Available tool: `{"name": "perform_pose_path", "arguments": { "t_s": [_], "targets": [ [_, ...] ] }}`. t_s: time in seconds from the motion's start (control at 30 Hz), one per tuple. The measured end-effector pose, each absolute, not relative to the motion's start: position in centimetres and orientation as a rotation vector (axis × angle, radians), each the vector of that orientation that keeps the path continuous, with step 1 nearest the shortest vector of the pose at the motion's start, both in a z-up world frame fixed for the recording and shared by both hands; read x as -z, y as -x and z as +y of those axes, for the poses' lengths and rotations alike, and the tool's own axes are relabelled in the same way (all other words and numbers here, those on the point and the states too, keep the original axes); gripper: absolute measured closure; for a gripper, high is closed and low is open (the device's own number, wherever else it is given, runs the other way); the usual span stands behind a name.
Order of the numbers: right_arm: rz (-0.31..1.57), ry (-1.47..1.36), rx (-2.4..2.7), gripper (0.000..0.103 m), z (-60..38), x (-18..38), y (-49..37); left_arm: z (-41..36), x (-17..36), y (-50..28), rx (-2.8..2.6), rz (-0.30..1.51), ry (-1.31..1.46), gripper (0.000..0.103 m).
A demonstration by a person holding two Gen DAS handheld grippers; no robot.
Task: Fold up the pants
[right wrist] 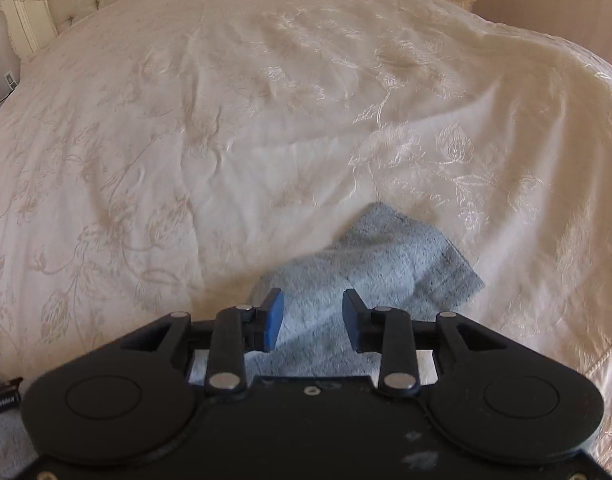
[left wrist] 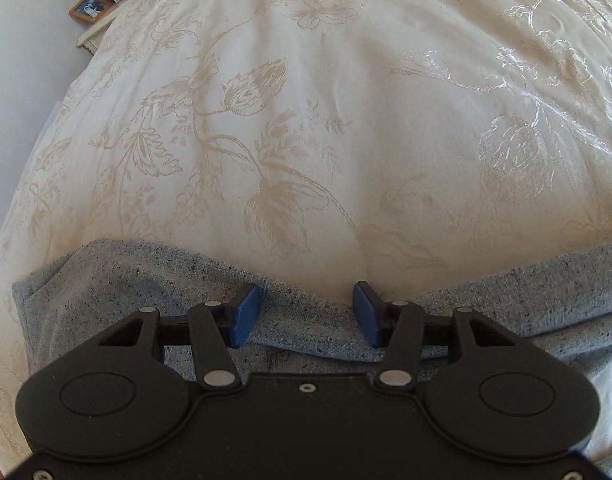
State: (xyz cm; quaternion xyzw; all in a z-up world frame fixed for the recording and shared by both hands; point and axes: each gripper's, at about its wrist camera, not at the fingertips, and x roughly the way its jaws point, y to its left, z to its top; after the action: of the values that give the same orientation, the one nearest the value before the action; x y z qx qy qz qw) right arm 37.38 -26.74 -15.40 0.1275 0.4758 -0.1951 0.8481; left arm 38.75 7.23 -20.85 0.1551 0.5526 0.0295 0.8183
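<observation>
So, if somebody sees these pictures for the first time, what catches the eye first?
Probably the grey-blue pants, lying on the cream floral bedspread that fills both views. Next, each black tool with blue pads: the left tool is open over the fabric's edge, and the right tool is open above a bunched part.

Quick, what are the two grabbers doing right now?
Left gripper: jaws open, over the grey pants, holding nothing.
Right gripper: jaws open, over the pants, holding nothing.

Soft daylight puts glare on the bedspread [left wrist: 526, 92]; right view is motion-blurred, and both bend at the edges.
</observation>
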Motion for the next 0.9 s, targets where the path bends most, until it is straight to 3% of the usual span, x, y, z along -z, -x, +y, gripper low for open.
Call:
{"name": "perform_pose_path", "arguments": {
  "t_s": [0.2,0.37,0.43,0.5,0.53,0.67,0.9],
  "targets": [
    [1.112,-0.245,0.523,0.064,-26.1,18.3,-45.0,7.7,20.7,-38.8,-0.082,1.184,-0.27,0.046],
    [1.338,-0.105,0.626,0.063,-25.0,23.5,-47.7,8.2,20.4,-38.9,-0.06,1.192,-0.248,0.046],
    [1.344,-0.083,0.644,0.074,-25.3,23.7,-46.9,9.2,19.8,-39.4,-0.033,1.206,-0.217,0.046],
    [1.306,-0.145,0.609,0.099,-26.1,22.7,-45.5,10.4,18.5,-39.6,-0.006,1.21,-0.146,0.046],
    [1.285,-0.18,0.589,0.102,-26.8,22.0,-44.7,11.0,17.9,-39.8,0.0,1.211,-0.111,0.046],
    [1.169,-0.281,0.544,0.102,-29.3,18.9,-40.9,14.3,15.4,-40.9,-0.03,1.213,0.021,0.045],
    [1.14,-0.35,0.539,0.102,-31.6,17.6,-35.9,18.7,15.6,-44.8,-0.161,1.335,0.173,0.044]
  ]
}}
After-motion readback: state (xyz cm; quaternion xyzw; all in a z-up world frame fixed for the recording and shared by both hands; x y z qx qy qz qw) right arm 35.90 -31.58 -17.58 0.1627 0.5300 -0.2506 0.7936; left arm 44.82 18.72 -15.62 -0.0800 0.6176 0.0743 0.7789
